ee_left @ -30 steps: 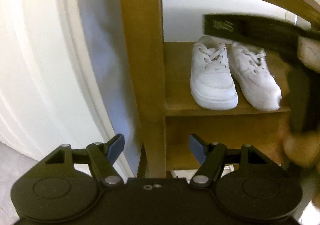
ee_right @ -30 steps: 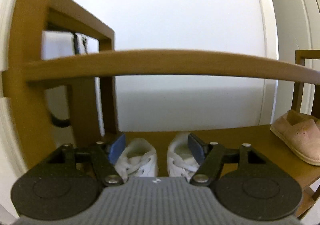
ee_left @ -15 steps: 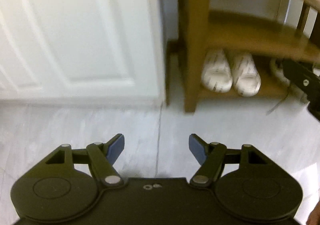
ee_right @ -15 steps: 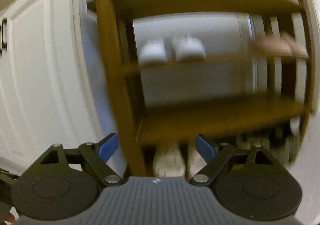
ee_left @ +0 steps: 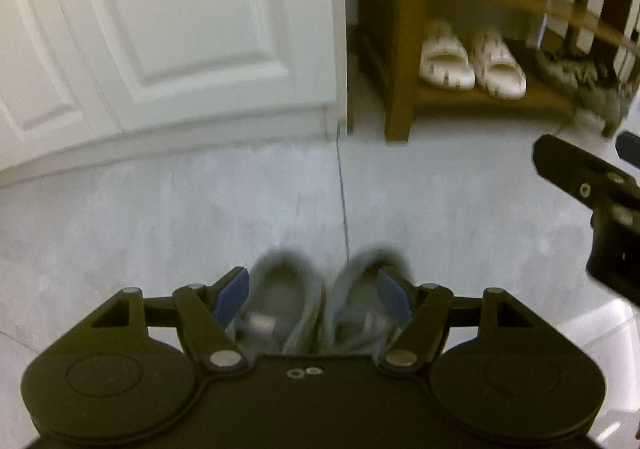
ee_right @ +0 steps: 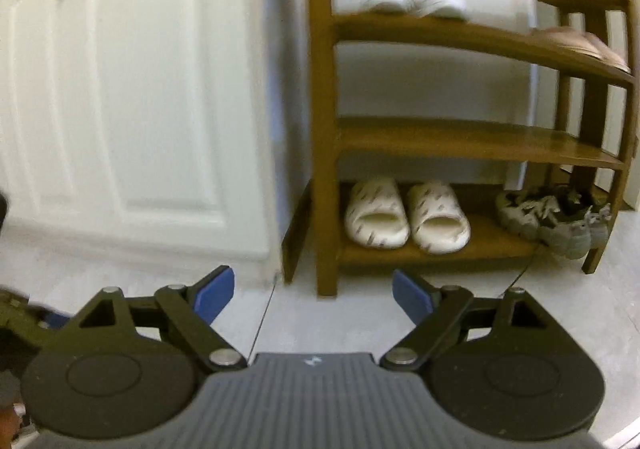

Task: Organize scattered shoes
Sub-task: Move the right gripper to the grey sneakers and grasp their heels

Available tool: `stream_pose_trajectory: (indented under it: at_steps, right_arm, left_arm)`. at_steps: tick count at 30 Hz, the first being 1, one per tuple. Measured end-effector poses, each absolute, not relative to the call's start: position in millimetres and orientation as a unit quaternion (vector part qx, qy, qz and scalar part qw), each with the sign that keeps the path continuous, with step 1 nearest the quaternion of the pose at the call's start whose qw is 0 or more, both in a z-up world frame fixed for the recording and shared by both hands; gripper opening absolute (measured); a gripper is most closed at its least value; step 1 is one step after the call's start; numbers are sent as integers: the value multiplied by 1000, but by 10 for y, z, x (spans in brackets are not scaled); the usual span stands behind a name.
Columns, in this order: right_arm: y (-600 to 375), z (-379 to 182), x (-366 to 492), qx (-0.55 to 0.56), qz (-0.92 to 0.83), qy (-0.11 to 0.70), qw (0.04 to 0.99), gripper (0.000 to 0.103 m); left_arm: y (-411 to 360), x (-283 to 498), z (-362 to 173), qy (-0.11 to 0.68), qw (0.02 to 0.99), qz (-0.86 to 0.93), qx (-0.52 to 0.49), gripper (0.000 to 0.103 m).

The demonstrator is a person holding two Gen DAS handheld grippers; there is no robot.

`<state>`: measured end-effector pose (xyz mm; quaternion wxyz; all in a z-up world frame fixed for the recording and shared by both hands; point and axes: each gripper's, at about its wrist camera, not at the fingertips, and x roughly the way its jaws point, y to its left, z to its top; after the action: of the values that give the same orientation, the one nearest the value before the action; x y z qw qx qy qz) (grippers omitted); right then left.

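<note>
A second ago both grippers were up by the white sneakers (ee_right: 412, 1) on the wooden rack (ee_right: 460, 137). Now the left gripper (ee_left: 312, 295) hangs wide open over two soft gray shoes (ee_left: 320, 301) on the floor (ee_left: 440, 201). The right gripper (ee_right: 312, 291) is wide open too, holding nothing. These shoes likely go up next

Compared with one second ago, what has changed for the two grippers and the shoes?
Both grippers have pulled back from the rack and tilted down toward the floor. The left gripper now hangs open over a grey pair of shoes on the floor; the right gripper is open over bare floor. The white sneakers stayed on their shelf. Nothing was grasped.
</note>
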<state>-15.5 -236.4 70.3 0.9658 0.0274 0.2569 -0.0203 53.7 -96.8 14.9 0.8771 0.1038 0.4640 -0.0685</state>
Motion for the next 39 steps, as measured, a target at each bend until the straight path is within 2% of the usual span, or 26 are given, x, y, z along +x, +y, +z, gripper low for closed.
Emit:
stream_pose_trajectory:
  at_steps: [8, 20, 39]
  right_arm:
    - [-1970, 295, -392, 43, 0, 292, 955, 88]
    - [-1732, 26, -238, 49, -10, 347, 937, 88]
    - [-999, -280, 382, 30, -34, 355, 934, 88]
  left_arm:
    - [-674, 314, -339, 501, 856, -60, 109, 71]
    - [-334, 365, -499, 490, 867, -47, 73, 71]
    - [264, 445, -754, 500, 863, 11, 66, 71]
